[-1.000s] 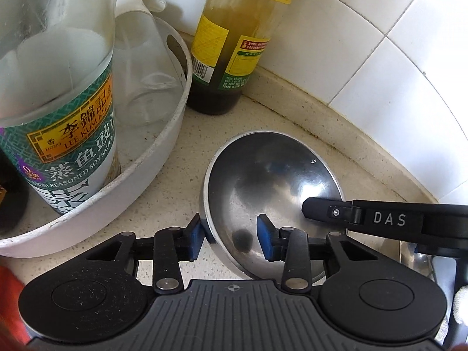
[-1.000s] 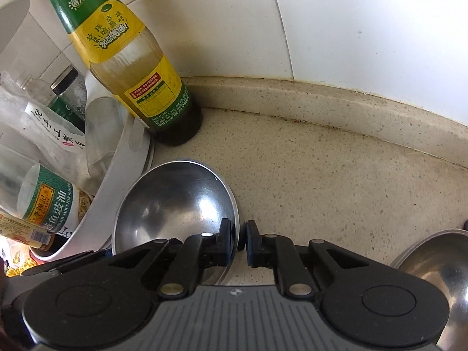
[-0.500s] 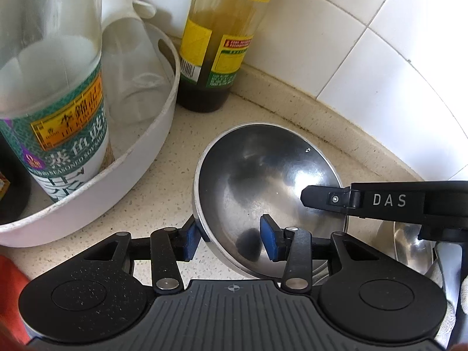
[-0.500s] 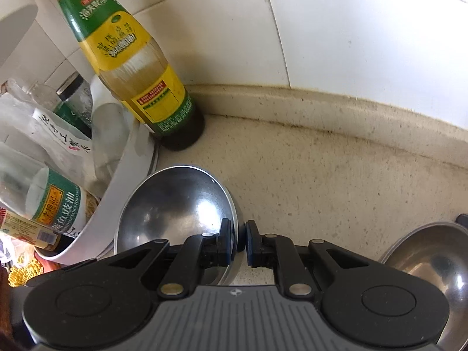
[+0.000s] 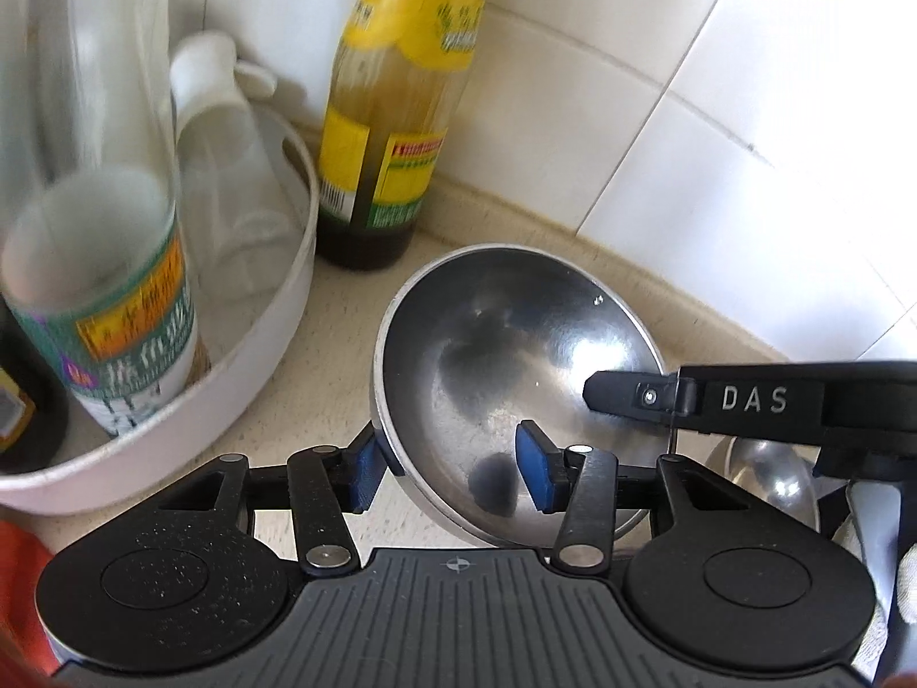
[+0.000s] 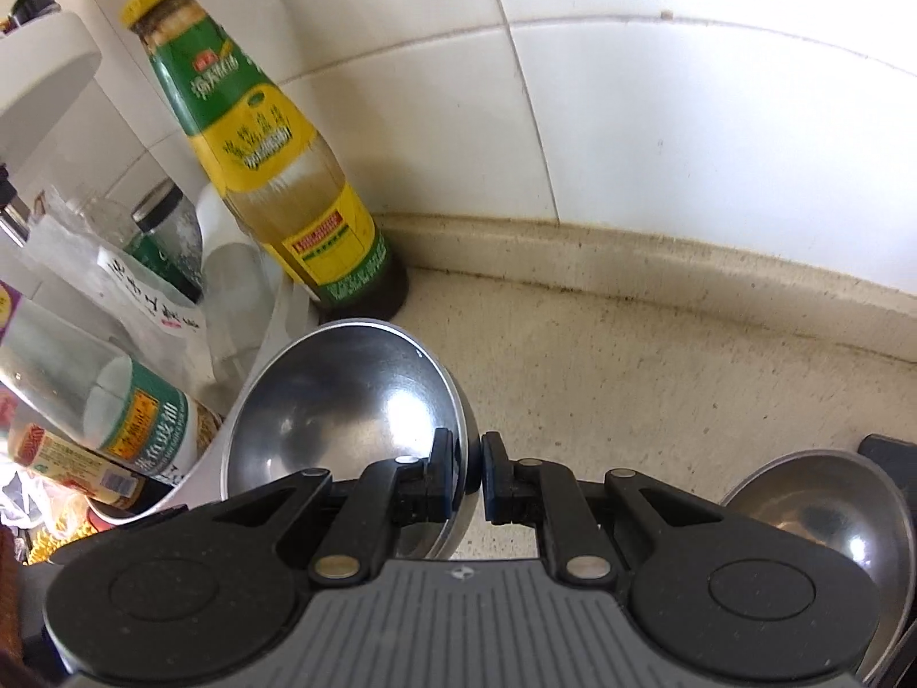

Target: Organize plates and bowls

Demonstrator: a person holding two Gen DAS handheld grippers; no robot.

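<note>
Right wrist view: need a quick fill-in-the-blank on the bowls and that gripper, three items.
1. The right gripper is ____ on the rim of the steel bowl.
2. The bottle standing by the tiled wall behind that bowl has a ____ cap.
3. A second steel bowl sits at the ____ edge of this view.

Missing words: shut; yellow; right
</note>
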